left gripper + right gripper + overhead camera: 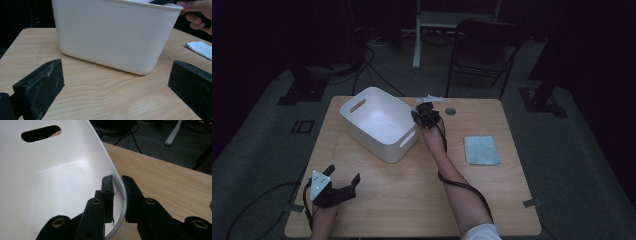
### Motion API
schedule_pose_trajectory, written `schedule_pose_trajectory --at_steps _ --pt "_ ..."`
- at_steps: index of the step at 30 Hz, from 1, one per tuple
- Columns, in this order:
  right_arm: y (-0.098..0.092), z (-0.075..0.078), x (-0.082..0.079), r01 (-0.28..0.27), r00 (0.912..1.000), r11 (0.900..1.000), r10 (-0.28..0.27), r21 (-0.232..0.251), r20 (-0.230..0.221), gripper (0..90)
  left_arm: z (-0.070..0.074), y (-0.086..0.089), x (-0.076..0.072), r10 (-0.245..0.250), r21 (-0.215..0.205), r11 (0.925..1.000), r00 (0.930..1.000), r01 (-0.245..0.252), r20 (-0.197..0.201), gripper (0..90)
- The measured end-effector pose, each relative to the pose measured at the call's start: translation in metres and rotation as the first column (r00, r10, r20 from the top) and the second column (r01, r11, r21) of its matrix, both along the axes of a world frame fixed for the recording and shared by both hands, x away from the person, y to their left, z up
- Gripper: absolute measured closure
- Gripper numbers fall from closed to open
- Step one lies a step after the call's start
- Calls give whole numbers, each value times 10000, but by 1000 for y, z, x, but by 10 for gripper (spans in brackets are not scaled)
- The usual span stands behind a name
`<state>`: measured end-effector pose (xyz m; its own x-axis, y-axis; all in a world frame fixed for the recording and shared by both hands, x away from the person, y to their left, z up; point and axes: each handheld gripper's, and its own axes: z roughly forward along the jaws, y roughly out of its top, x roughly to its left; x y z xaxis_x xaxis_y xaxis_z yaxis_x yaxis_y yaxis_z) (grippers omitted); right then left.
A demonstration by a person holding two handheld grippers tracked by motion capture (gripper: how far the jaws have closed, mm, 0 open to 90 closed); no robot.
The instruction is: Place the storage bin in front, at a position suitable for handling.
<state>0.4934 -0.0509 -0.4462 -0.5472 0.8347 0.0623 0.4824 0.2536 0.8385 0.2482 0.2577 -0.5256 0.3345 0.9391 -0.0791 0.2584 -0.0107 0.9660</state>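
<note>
A white plastic bin (pixel 377 122) with slot handles stands on the wooden table (pixel 412 185), left of its middle. My right gripper (pixel 418 114) is at the bin's right rim, and in the right gripper view its jaws are shut on the bin's wall (pixel 119 192), one jaw inside and one outside. My left gripper (pixel 343 180) rests near the front left of the table, open, nothing between its jaws. In the left gripper view the bin (pixel 112 35) stands beyond its two wide-apart fingers (pixel 40 85).
A light blue folded cloth (pixel 481 150) lies on the right side of the table. A small round hole (pixel 450 111) is near the far edge. A black chair (pixel 484 50) and cables stand beyond the table.
</note>
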Motion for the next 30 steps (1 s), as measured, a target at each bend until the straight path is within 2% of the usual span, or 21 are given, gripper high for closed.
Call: schedule_pose_trajectory --at_steps 7,20,26,30 --pt "-2 2 -2 -144 9998 9999 144 -48 -122 817 0 -1 0 -13 -55 10000 10000 13 8 0" --pt "-10 2 -12 -308 9995 9994 307 -134 -74 821 -1 -3 1 -51 -239 9997 10000 51 2 0" --pt "-15 2 -17 -406 9991 9991 405 -134 -114 823 -2 -4 2 4 134 9999 10000 -4 -26 0" --pt "-17 2 -21 -446 9989 9989 444 -138 -118 824 -2 -3 2 77 99 9999 10000 -77 -28 0"
